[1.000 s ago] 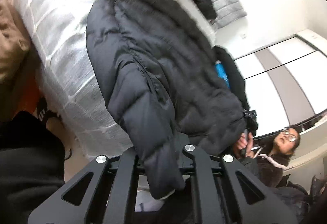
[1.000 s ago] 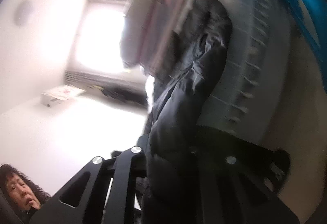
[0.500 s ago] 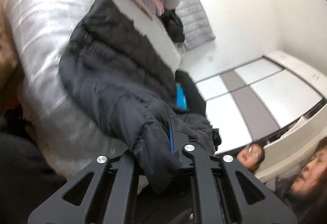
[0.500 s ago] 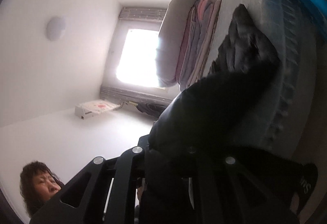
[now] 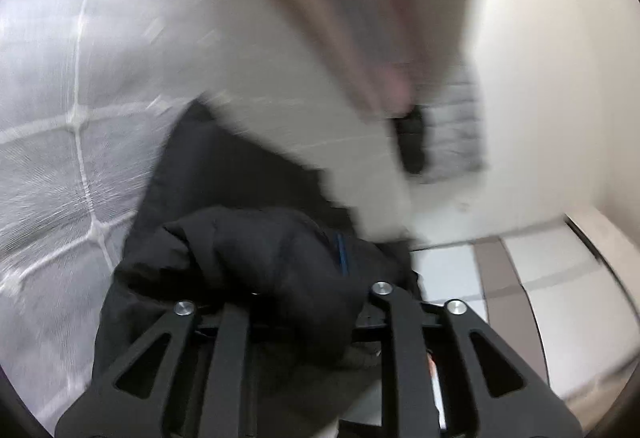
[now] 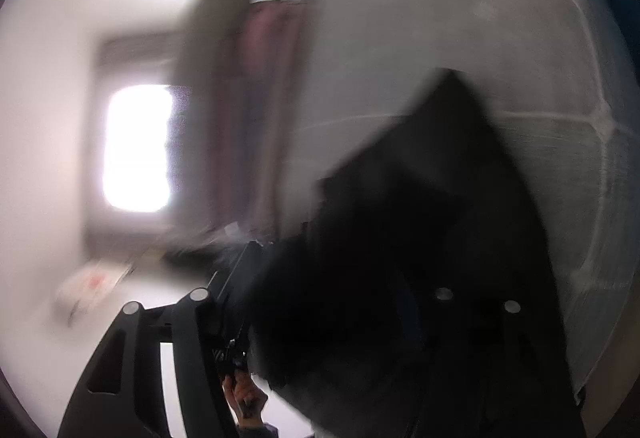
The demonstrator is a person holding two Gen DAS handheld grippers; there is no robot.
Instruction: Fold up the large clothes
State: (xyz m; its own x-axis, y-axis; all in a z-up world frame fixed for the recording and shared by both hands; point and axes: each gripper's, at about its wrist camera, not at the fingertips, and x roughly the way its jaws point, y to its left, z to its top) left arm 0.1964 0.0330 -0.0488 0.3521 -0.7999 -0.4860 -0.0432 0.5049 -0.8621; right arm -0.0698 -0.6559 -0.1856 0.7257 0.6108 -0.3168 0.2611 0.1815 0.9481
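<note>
With the black puffer jacket (image 5: 256,258) doubled over itself on the wrapped mattress (image 5: 72,110), the left gripper (image 5: 308,302) and right gripper (image 6: 320,302) have just been opening their jaws, fabric between them; backing out cleanly comes next.

Plastic-wrapped mattress (image 5: 80,126); folded bedding (image 5: 360,18), bright window (image 6: 136,148)

Right fingertips: your black jacket (image 6: 420,238) hides them.
Bedding stack (image 5: 360,18): smeared by blur.
Window (image 6: 136,146): glare, no detail.
</note>
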